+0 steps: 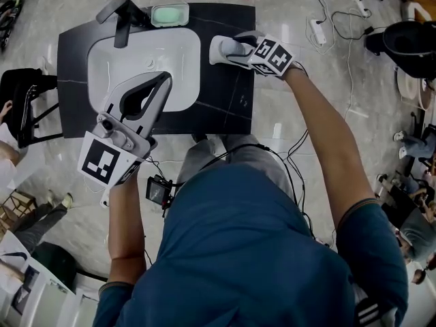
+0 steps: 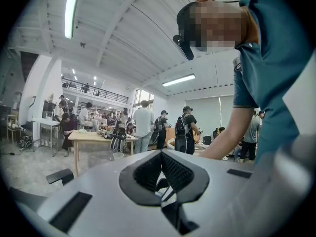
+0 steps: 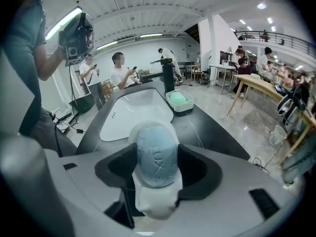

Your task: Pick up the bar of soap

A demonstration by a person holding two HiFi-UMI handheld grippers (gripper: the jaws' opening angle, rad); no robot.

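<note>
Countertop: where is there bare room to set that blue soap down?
Bare dark countertop lies right of the white basin, beside the right tongs holding the blue soap. A narrower strip runs left of it. The back edge is crowded: faucet and green soap dish.

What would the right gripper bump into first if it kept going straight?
Probably the white sink basin. The right gripper, shut on the bar of soap, points across the dark counter towards it; the soap dish sits further right. Depth is unclear.
</note>
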